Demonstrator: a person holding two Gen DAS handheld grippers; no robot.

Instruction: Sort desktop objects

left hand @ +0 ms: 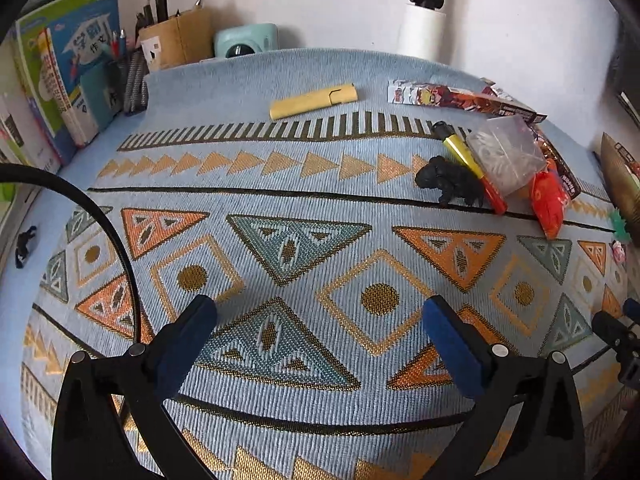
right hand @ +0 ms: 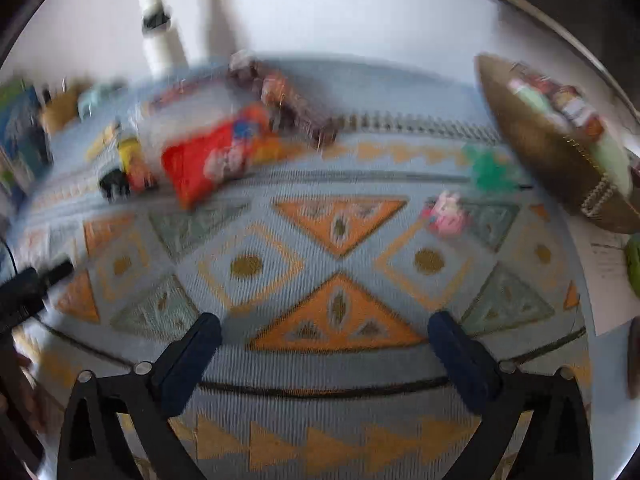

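Left claw (left hand: 320,316) open | right claw (right hand: 324,336) open | one black figurine (left hand: 450,182)

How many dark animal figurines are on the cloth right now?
2. The larger black figurine stands beside the yellow-and-red marker in the right-hand clutter; a small dark figurine lies at the far left edge. Others may hide under the packets.

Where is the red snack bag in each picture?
Left wrist view: the red snack bag lies at the far right of the patterned cloth, beside the black toy figure.
Right wrist view: the bag, blurred, sits upper left of centre.
Shared landmark: the white pipe on the back wall.
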